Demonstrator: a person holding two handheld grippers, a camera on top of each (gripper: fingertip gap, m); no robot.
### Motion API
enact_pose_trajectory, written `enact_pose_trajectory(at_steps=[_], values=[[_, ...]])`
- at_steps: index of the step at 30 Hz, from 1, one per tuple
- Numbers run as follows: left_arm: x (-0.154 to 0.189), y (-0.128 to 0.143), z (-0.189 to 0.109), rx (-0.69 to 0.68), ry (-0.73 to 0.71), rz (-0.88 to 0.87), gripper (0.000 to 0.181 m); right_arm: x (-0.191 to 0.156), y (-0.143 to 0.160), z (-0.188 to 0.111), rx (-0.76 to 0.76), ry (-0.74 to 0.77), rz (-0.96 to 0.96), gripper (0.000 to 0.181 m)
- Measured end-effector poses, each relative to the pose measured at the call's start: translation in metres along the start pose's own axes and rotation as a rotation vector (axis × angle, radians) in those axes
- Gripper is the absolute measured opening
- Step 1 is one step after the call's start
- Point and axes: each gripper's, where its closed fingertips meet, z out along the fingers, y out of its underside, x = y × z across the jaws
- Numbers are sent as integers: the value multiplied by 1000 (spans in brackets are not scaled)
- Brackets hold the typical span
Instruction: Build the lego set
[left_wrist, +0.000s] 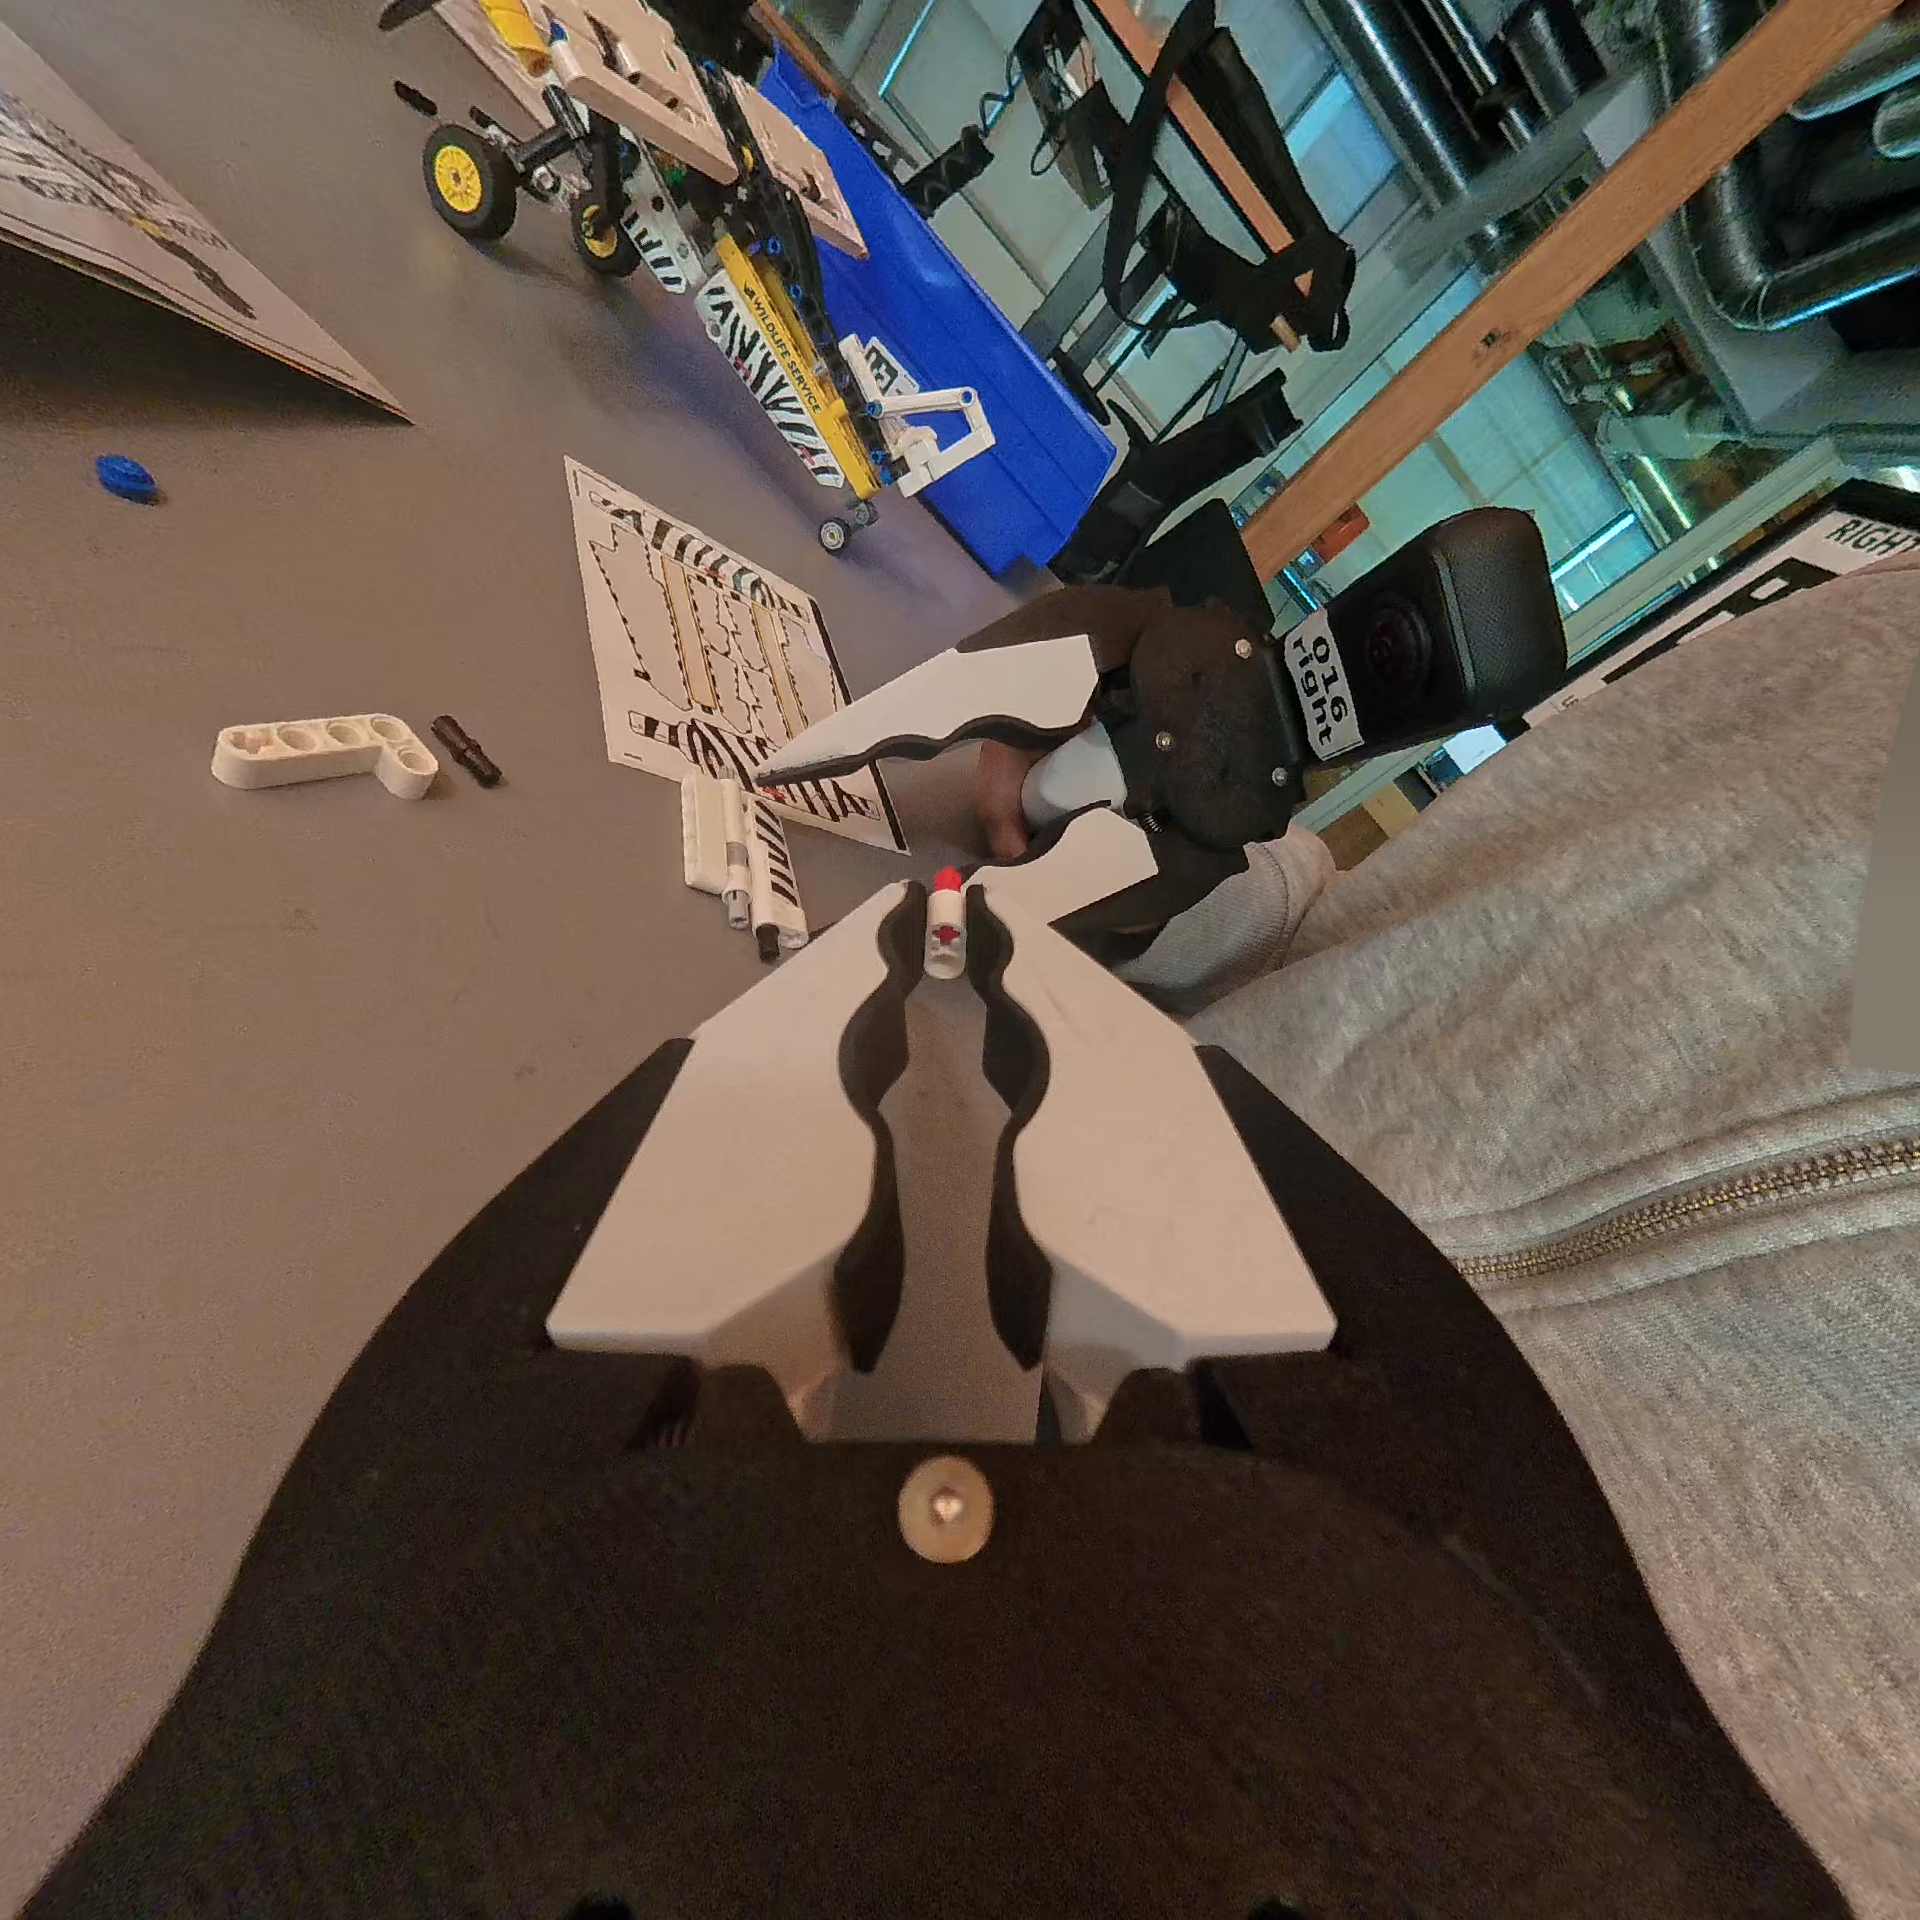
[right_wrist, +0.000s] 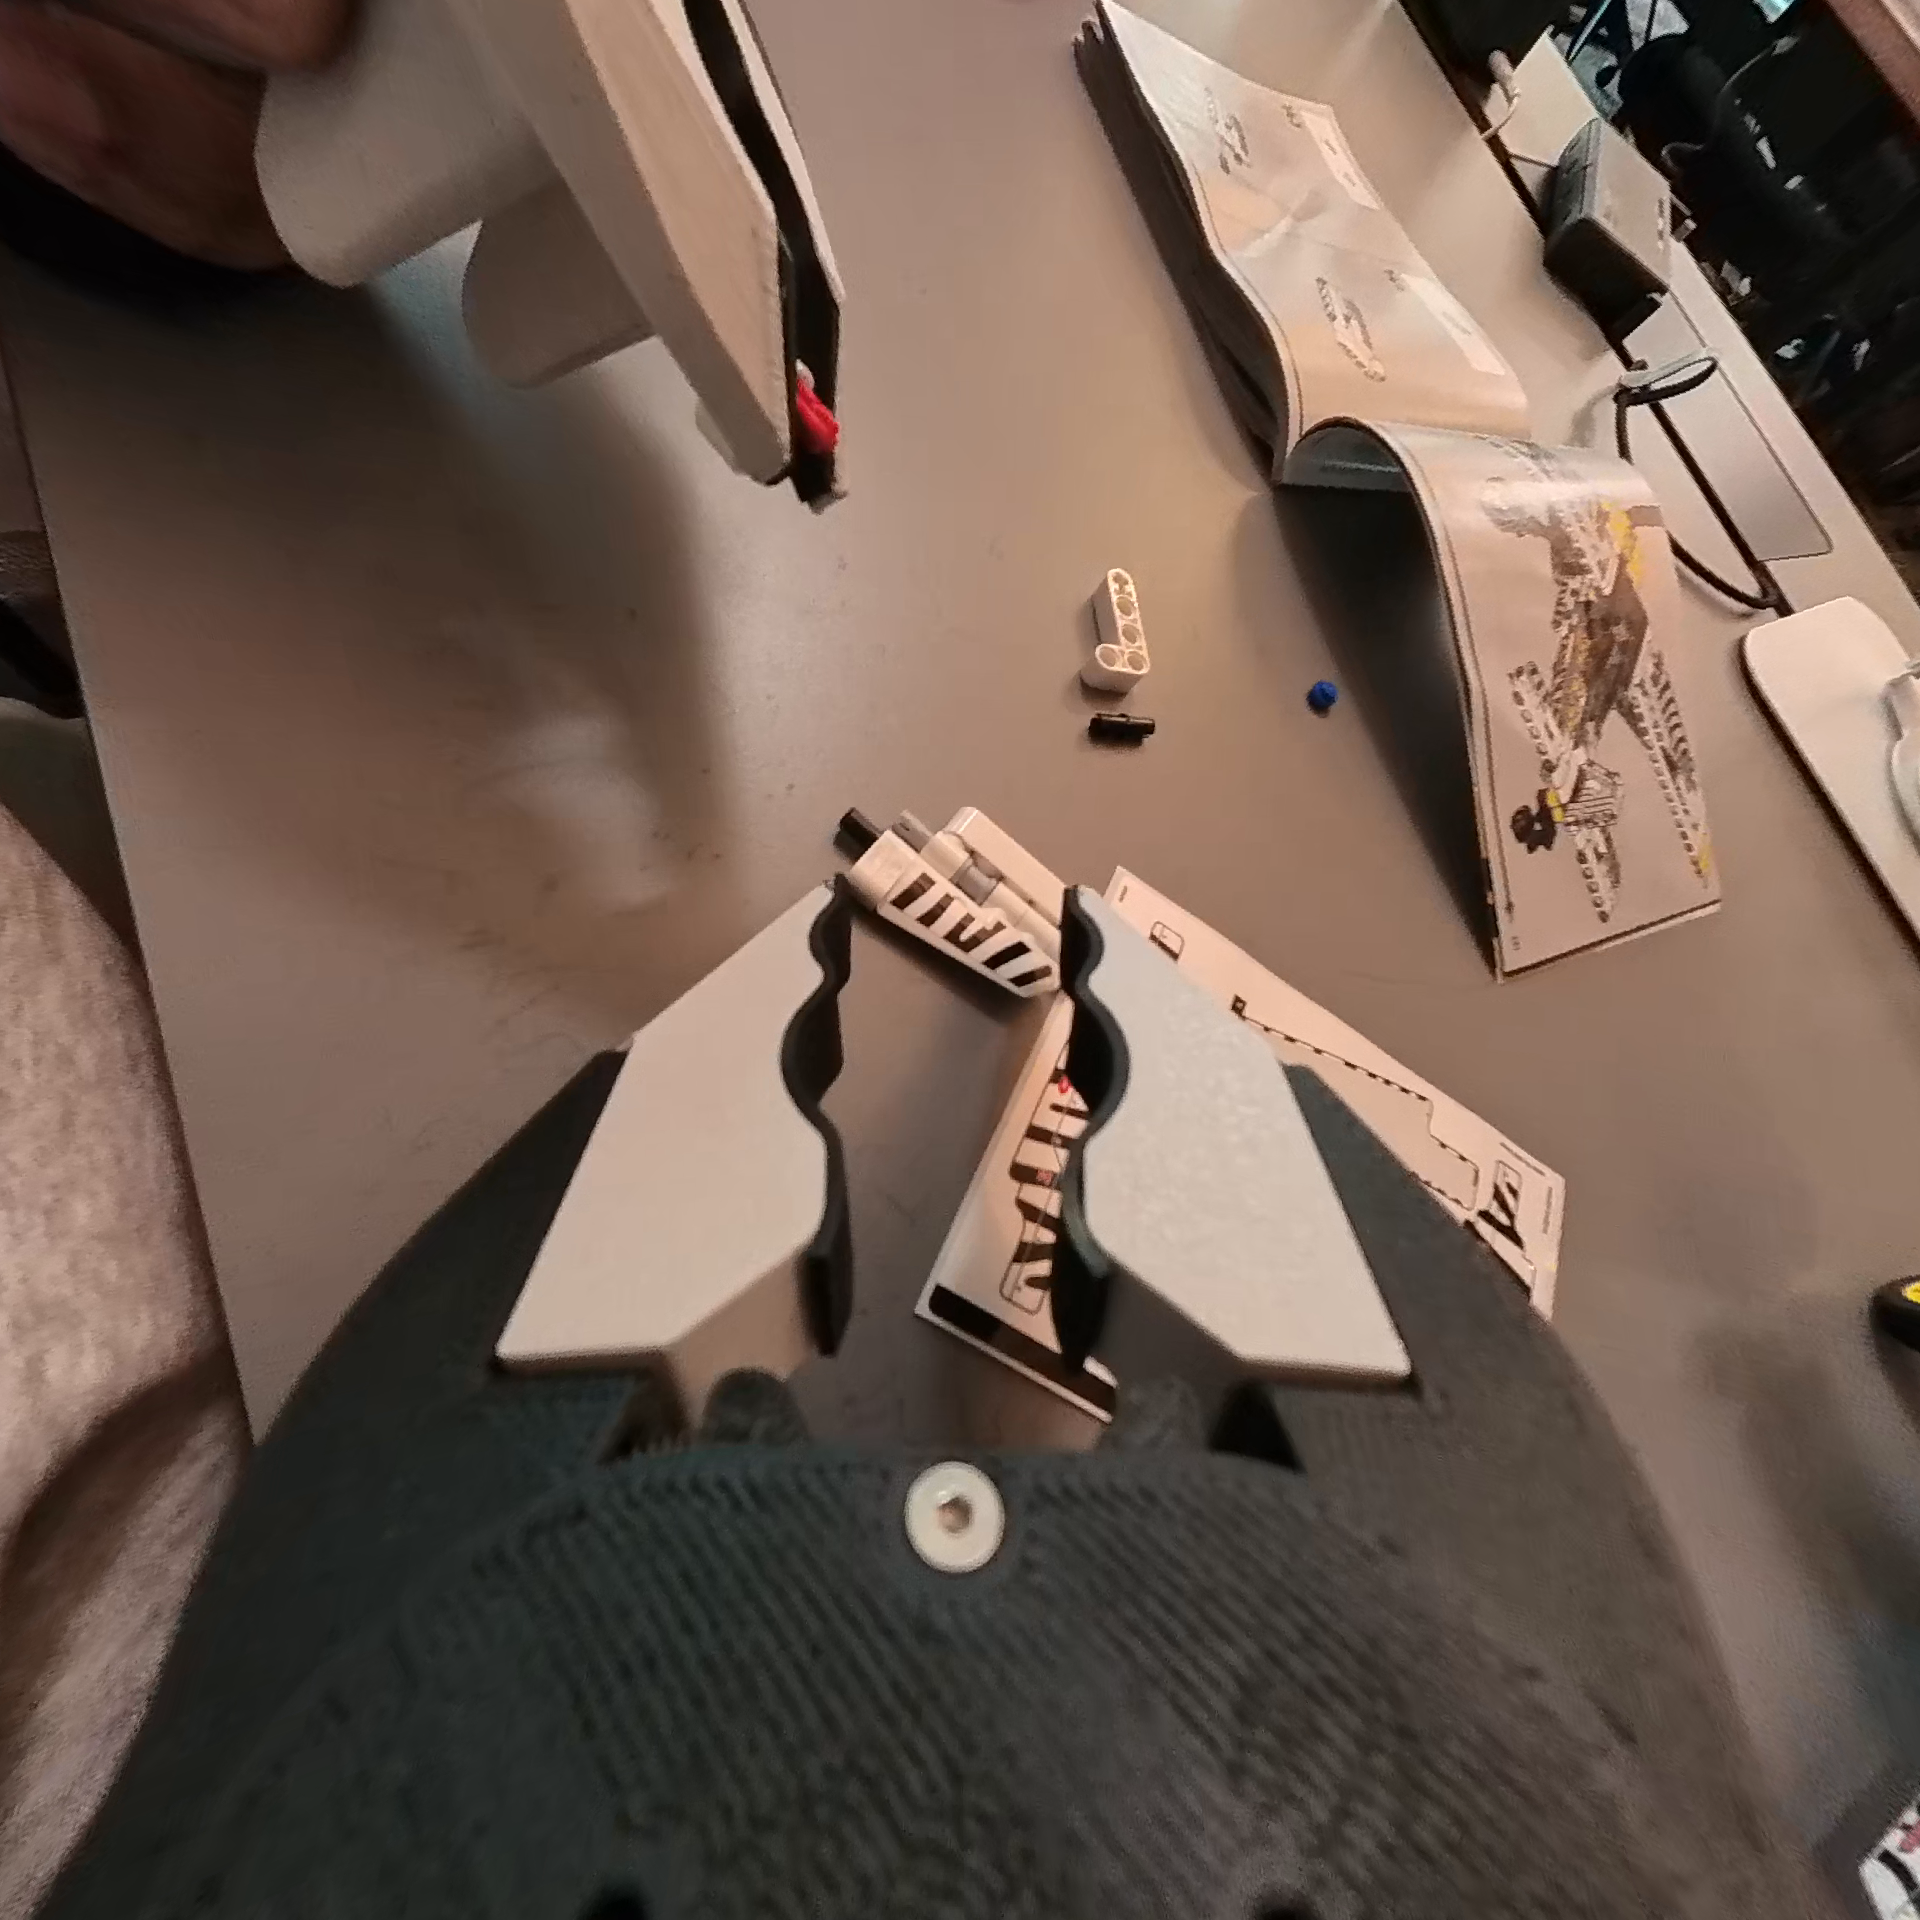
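My left gripper (left_wrist: 943, 914) is shut on a small white connector with a red pin (left_wrist: 944, 925), held above the table; its red pin also shows in the right wrist view (right_wrist: 817, 414). My right gripper (right_wrist: 956, 914) is open and empty, just above a zebra-striped white assembly (right_wrist: 961, 914) lying on the table; this assembly also shows in the left wrist view (left_wrist: 743, 857). A white L-shaped beam (left_wrist: 322, 750) and a black pin (left_wrist: 468, 750) lie apart to the left. The part-built plane model (left_wrist: 727, 260) with yellow wheels stands at the back.
A sticker sheet (left_wrist: 717, 665) lies under my right gripper (left_wrist: 935, 769). An open instruction booklet (right_wrist: 1455, 468) lies at the right, a blue round piece (right_wrist: 1321, 695) near it. A blue bin (left_wrist: 935, 312) stands behind the model. A person's grey sleeve (left_wrist: 1558, 1039) is at the table edge. One gripper's finger ends stand about 7 cm off the other's. From my right tips it is roughly 25 cm to the part-built plane model (left_wrist: 727, 260); from my left, 30 cm.
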Motion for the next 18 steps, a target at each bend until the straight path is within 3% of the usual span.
enact_pose_trajectory(at_steps=[18], values=[[0, 0, 0, 1, 1, -1, 4, 0, 0, 0, 1, 5, -5, 39]])
